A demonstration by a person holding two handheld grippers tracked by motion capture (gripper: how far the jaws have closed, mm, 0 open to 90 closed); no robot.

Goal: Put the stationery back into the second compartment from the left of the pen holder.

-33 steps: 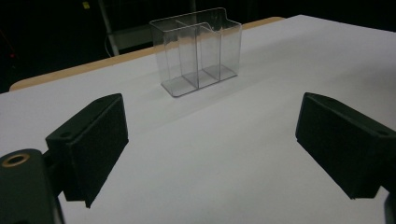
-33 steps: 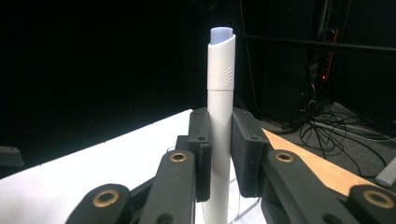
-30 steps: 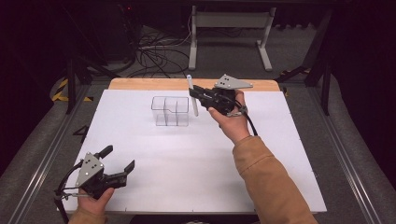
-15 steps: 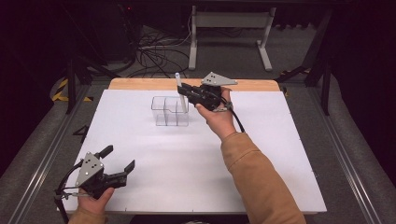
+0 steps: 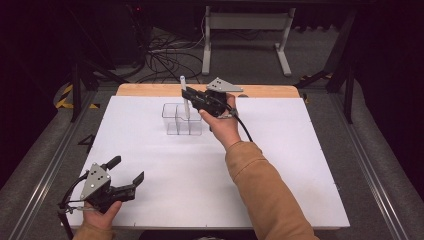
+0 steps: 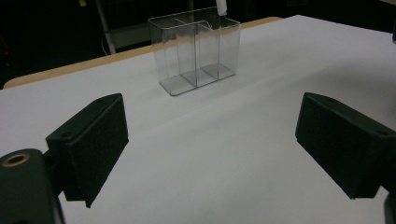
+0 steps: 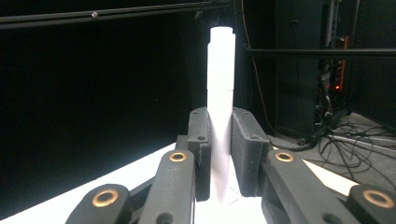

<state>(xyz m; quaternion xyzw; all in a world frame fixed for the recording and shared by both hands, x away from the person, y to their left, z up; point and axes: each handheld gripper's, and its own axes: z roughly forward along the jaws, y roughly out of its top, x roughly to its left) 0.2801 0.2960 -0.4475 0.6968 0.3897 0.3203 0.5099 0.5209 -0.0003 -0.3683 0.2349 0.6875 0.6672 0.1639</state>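
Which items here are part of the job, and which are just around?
In the job:
white pen, held upright in the right hand-held gripper
clear divided holder below it

Just around:
left hand-held gripper, open and idle
white table
cables on the floor

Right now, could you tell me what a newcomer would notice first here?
The right tool holds a white plastic marker upright, its lower end over the clear plastic divided organizer at the white table's far side. The left tool rests open at the near-left corner.
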